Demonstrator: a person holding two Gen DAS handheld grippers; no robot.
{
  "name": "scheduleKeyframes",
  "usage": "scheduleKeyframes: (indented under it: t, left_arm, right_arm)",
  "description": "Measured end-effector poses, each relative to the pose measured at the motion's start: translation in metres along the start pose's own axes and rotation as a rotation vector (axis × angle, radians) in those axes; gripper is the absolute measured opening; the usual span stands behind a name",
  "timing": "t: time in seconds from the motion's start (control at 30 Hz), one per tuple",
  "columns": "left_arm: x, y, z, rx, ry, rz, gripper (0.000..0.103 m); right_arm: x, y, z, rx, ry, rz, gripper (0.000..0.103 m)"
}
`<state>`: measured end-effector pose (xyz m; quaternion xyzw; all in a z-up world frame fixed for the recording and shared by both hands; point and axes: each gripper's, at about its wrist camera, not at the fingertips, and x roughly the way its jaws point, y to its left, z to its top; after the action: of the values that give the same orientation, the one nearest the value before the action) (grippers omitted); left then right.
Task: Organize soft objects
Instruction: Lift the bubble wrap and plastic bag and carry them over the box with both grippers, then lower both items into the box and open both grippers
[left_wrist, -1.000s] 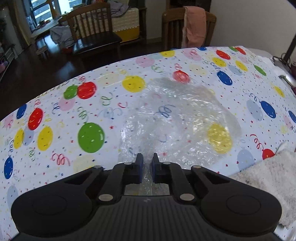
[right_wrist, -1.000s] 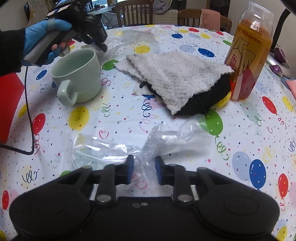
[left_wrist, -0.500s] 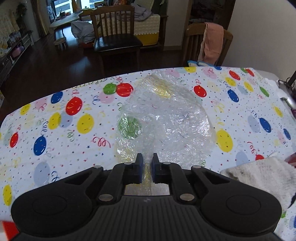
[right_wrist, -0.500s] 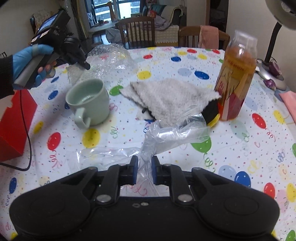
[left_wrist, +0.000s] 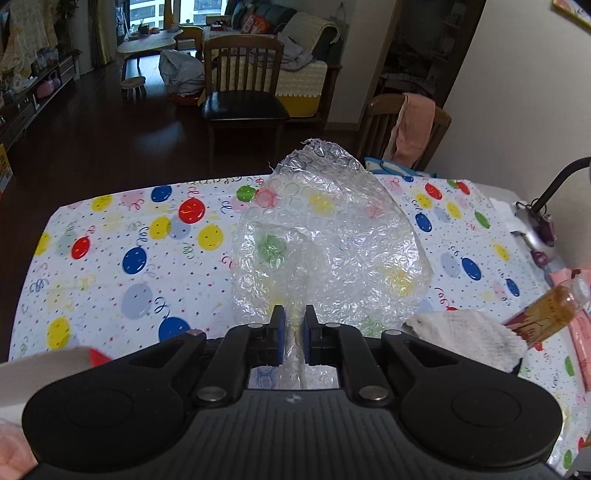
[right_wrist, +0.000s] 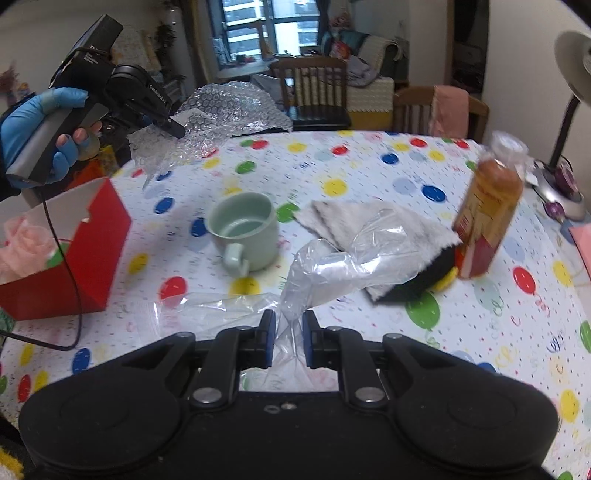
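Left hand-held gripper (left_wrist: 292, 325) pinching bubble wrap (left_wrist: 328, 243), now lifted clear off table (left_wrist: 110, 258), frame centre. Right hand-held gripper (right_wrist: 287, 334) pinching plastic bag (right_wrist: 332, 266), newly raised. Red box (right_wrist: 92, 251) at left likely destination.

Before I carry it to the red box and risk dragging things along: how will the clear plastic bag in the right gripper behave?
The clear plastic bag is probably floppy: it sags and creases beyond the right gripper. It looks very light. Its far end drapes over the white towel, so it may drag that along.
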<state>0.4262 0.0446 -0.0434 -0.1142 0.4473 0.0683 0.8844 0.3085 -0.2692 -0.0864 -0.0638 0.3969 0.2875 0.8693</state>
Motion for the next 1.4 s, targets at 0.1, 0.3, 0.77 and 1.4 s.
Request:
scheduleKeyframes:
  t: [0.1,0.3,0.77,1.4]
  left_arm:
    - [-0.026,0.007,-0.009,-0.018,-0.012,-0.014,0.009]
    - [-0.066,0.028,-0.028,-0.069,-0.019,-0.03,0.009]
    - [-0.146,0.115,-0.073,-0.247,-0.076,-0.012,0.01]
    - [-0.191,0.246,-0.153,-0.421,-0.068,0.118,0.01]
  right_arm:
    - [-0.006,0.012,0.007,-0.026,-0.009,0.026,0.014]
    - [-0.012,0.035,0.023,-0.062,-0.023,0.087,0.014]
    - [-0.004,0.109,0.072,-0.219,-0.055,0.22,0.014]
    - [0.063,0.248,0.1,-0.461,0.003,0.338,0.014]
